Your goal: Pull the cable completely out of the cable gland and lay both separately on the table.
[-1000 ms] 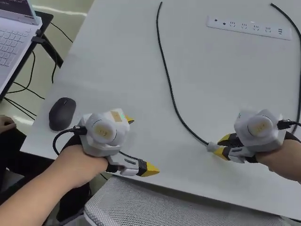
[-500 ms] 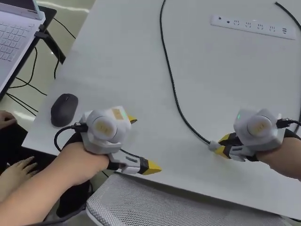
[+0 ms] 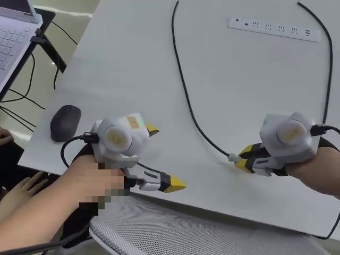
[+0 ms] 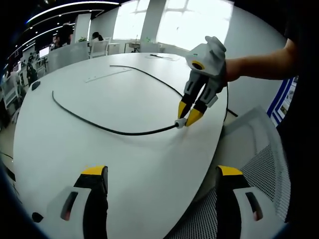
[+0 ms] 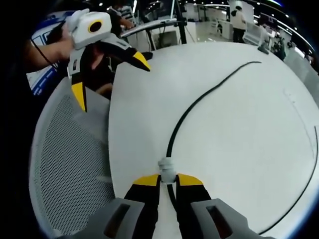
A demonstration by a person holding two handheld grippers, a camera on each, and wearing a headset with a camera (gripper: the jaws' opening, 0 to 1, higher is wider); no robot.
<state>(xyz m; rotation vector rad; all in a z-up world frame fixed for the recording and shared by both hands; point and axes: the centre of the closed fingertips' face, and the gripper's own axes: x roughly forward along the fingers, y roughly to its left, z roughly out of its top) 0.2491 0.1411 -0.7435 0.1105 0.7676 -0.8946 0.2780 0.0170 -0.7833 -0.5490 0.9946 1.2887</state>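
Cropped laptop [image 3: 10, 37] at left edge, cable [image 3: 183, 85] leaving top edge, its near end hidden inside right hand-held gripper [image 5: 168, 181]

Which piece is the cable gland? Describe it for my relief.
On the white table, follow the black cable down its middle to the near edge. At its end, between the yellow tips of the right gripper, sits the cable gland: a small white fitting, the only white piece on that black line.

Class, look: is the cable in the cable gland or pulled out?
In: the white cable gland sits threaded on the black cable.
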